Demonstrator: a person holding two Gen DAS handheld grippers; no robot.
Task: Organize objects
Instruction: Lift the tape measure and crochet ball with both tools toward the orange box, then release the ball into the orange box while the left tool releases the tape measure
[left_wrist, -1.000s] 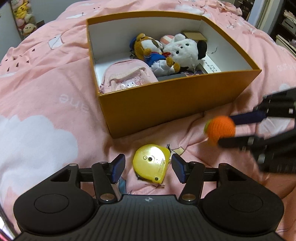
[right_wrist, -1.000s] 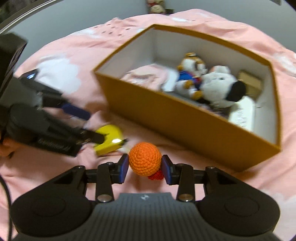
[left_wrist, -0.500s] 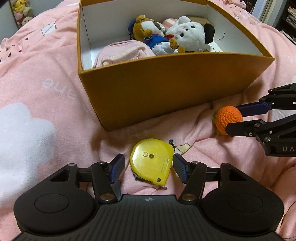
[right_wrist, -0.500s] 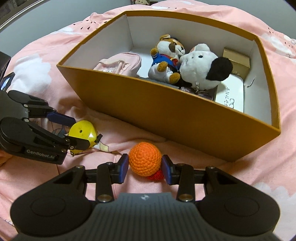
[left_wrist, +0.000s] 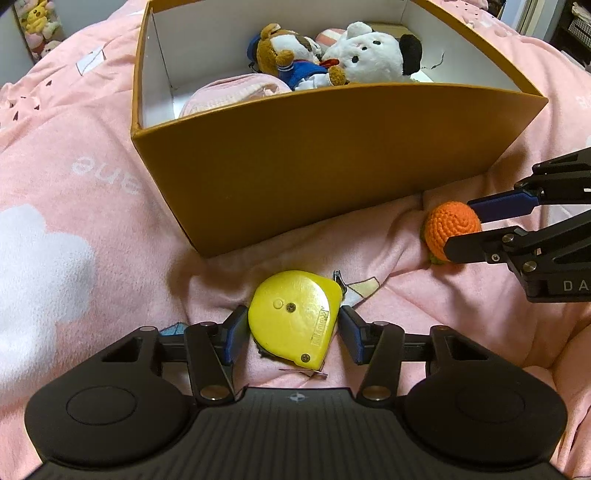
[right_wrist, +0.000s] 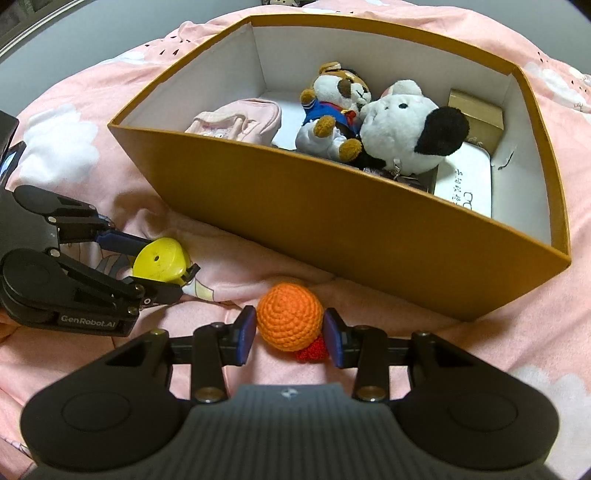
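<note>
Low in frame, the left claw (left_wrist: 291, 328) is closing around the yellow tape measure (left_wrist: 293, 319), pads not yet pressing; the right claw (right_wrist: 290, 330) is gripping the orange crochet ball (right_wrist: 289, 320); next, lifting both into the box (left_wrist: 332, 147)

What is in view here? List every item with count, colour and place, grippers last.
box: 1, orange outside, white inside, on the bedspread.
dog plush: 1, brown and white, in the box.
white plush: 1, black ear, beside the dog plush.
pouch: 1, pink, in the box.
small carton: 1, tan, box corner.
white case: 1, in the box.
tape measure: 1, yellow, on the bedspread.
crochet ball: 1, orange, on the bedspread.
bedspread: 1, pink.
left gripper: closing around the tape measure.
right gripper: shut on the crochet ball.
</note>
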